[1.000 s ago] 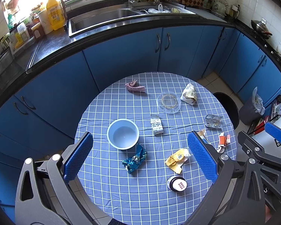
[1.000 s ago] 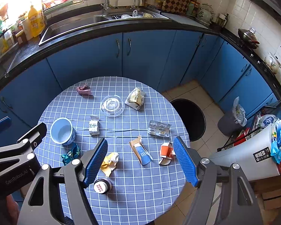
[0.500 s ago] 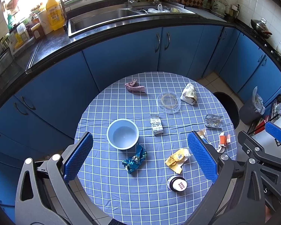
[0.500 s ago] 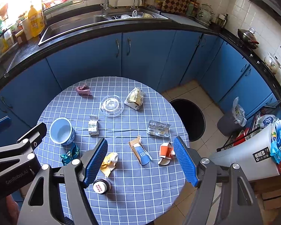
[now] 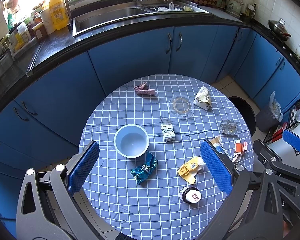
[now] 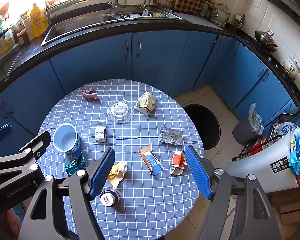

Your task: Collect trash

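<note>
Both grippers hang above the near edge of the table (image 5: 114,206) with nothing between the jaws: the left gripper (image 5: 150,168) is spread wide over the teal wrapper (image 5: 144,170), and the right gripper (image 6: 150,172) is spread wide over the blue carton (image 6: 152,161). No trash is lifted yet, so the step in hand is judged to be choosing and approaching a first piece. Start with pieces nearest each gripper, and descend with the jaws straddling the piece so that the pads close on crumpled bulk, not on the cloth. The dark bin (image 6: 205,126) stands on the floor just beyond the right side of the table and appears to be the drop point; a smaller lined bin (image 6: 248,128) stands further right. The bowl (image 5: 131,141) lies just behind the teal wrapper and could be knocked during a left-side descent. The clear lid (image 5: 181,105) and the bread bag (image 5: 203,98) lie at the far side, near each other. Remaining trash: the blister pack (image 6: 171,136), the yellow wrapper (image 5: 190,170), the orange carton (image 6: 178,161), the pink wrapper (image 5: 144,91), the pill strip (image 5: 168,133). The small jar (image 5: 191,195) stands near the front edge and may roll if brushed.
</note>
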`<state>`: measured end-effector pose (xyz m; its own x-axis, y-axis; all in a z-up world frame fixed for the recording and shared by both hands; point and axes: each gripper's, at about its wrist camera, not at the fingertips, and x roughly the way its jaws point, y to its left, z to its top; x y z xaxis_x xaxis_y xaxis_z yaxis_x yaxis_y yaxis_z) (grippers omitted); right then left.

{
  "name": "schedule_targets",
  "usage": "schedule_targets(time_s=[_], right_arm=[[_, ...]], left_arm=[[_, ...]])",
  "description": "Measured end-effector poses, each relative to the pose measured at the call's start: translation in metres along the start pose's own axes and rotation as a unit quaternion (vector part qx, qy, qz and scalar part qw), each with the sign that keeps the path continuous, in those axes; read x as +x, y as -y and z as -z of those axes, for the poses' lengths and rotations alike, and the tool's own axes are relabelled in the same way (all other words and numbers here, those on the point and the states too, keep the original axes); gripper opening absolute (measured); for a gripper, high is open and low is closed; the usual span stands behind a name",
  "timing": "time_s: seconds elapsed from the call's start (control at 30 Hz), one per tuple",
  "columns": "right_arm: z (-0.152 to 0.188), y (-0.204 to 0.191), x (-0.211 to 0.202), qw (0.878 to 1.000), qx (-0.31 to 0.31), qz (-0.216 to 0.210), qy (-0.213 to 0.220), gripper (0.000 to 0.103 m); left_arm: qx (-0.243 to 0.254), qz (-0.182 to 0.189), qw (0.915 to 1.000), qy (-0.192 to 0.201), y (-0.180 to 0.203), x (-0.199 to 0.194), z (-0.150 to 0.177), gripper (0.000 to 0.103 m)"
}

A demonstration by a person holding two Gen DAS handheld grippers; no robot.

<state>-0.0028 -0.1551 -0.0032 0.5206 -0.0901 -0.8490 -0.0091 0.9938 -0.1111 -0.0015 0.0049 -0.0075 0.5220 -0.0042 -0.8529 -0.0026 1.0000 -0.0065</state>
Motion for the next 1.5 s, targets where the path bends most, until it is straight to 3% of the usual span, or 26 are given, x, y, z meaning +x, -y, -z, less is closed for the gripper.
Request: schedule_targets(time_s=[0.8,1.13,1.5], right_arm=[[0.015,-0.011,0.031,1.0,-0.009,-0.02,-0.012,0.071],[0.043,-0.026,0.059,0.998,-0.015,-0.041,-0.04,0.071],[0.099,-0.061,0.091,0.994,-0.067,-0.075,-0.038,0.07]], left_arm=[[0.001,-0.013,0.9999,-0.004,-0.008,0.027,0.017,0.099],[-0.007,-0.016,0.9996,-0.024,-0.019,0.056,0.046,0.099],[-0.008,-0.006,0.9996,-0.026,-0.026,0.096,0.095,0.096]])
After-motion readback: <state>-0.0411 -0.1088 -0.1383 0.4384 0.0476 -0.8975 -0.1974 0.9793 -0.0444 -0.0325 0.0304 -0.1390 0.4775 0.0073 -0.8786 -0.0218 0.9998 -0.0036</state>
